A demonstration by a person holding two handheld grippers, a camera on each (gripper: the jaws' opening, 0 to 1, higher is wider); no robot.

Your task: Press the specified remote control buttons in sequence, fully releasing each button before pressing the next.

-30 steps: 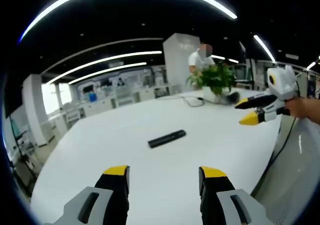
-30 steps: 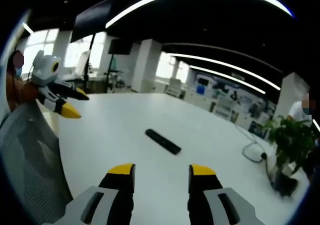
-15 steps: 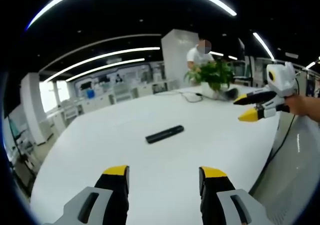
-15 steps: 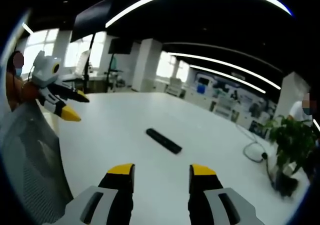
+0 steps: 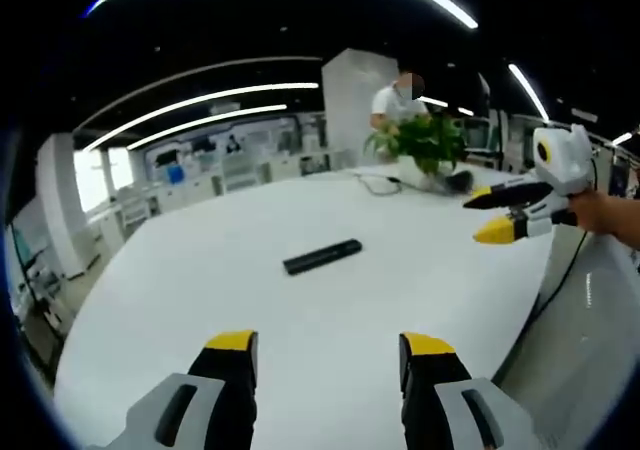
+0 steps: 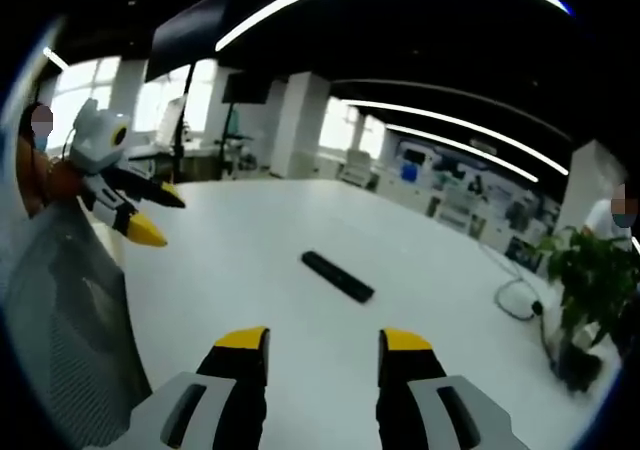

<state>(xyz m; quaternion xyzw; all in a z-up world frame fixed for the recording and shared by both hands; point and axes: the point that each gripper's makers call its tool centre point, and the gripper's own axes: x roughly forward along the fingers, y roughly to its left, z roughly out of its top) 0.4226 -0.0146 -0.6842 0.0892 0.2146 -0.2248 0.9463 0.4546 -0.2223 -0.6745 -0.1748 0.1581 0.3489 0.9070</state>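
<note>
While both pairs of jaws stay spread wide and empty, the left gripper [image 5: 330, 355] and right gripper [image 6: 325, 350] hover above the white bench [image 5: 200, 270], as a second ago. Farther out, the slim black remote control [image 5: 322, 256] lies flat mid-bench, unmoved, with a potted plant [image 5: 425, 145] beyond

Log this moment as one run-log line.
stage: approach, no button pressed yet | flat black remote control lying on white table, untouched | left gripper open, empty | right gripper open, empty
</note>
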